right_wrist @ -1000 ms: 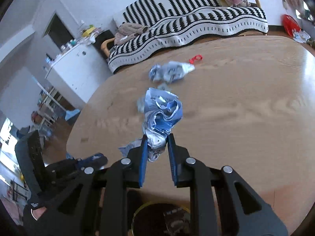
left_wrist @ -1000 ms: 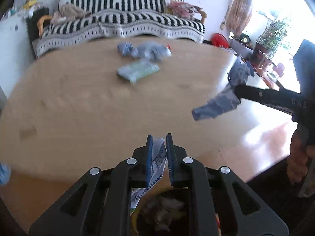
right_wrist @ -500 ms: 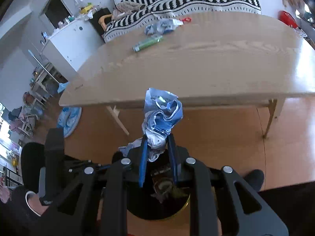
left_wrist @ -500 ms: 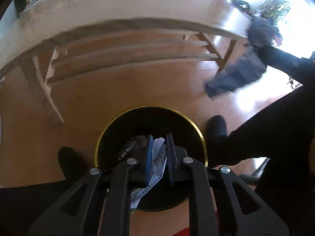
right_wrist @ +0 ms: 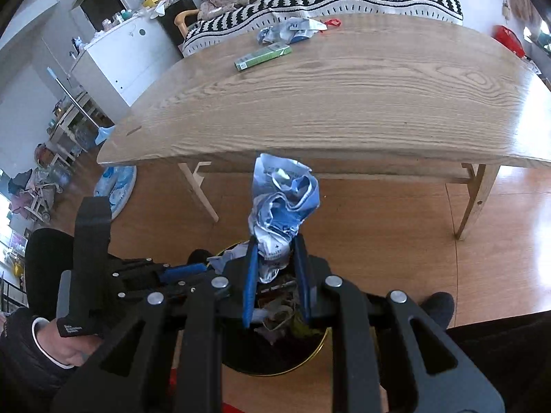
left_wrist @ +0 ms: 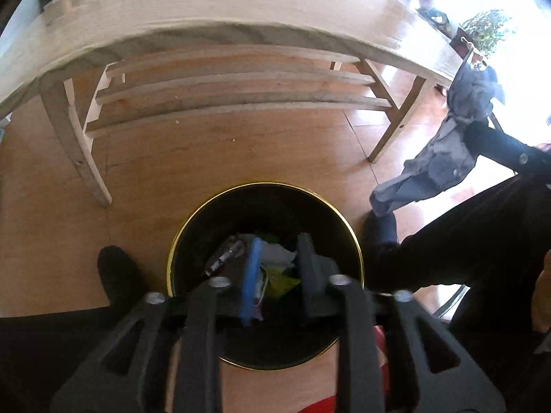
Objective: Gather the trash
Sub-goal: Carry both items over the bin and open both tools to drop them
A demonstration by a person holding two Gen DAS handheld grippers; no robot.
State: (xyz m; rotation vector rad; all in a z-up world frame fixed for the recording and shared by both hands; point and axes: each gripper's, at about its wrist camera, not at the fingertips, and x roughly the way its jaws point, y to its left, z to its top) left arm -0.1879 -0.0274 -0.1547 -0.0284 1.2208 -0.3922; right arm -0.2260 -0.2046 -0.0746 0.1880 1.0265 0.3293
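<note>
Left hand-held gripper (left_wrist: 277, 261) hangs directly over the black gold-rimmed trash bin (left_wrist: 354, 241) on the floor, its jaws spread with nothing between them; wrappers lie inside the bin below. From this wrist view, little can go wrong on this side beyond the fingers dipping and knocking the rim. At right, the crumpled blue-and-white wrapper (left_wrist: 444, 158) dangles from the other tool, off to the side of the bin.

Right hand-held gripper (right_wrist: 275, 258) has its jaws pinched on that crumpled wrapper (right_wrist: 280, 206), which stands tall above the fingertips, over the bin's (right_wrist: 310, 354) far edge. If let go here, my guess is the light, springy wrapper could catch the rim or drift onto the floor. More trash waits on the tabletop (right_wrist: 344, 96): a green box (right_wrist: 263, 56) and crumpled plastic packaging (right_wrist: 289, 30).
</note>
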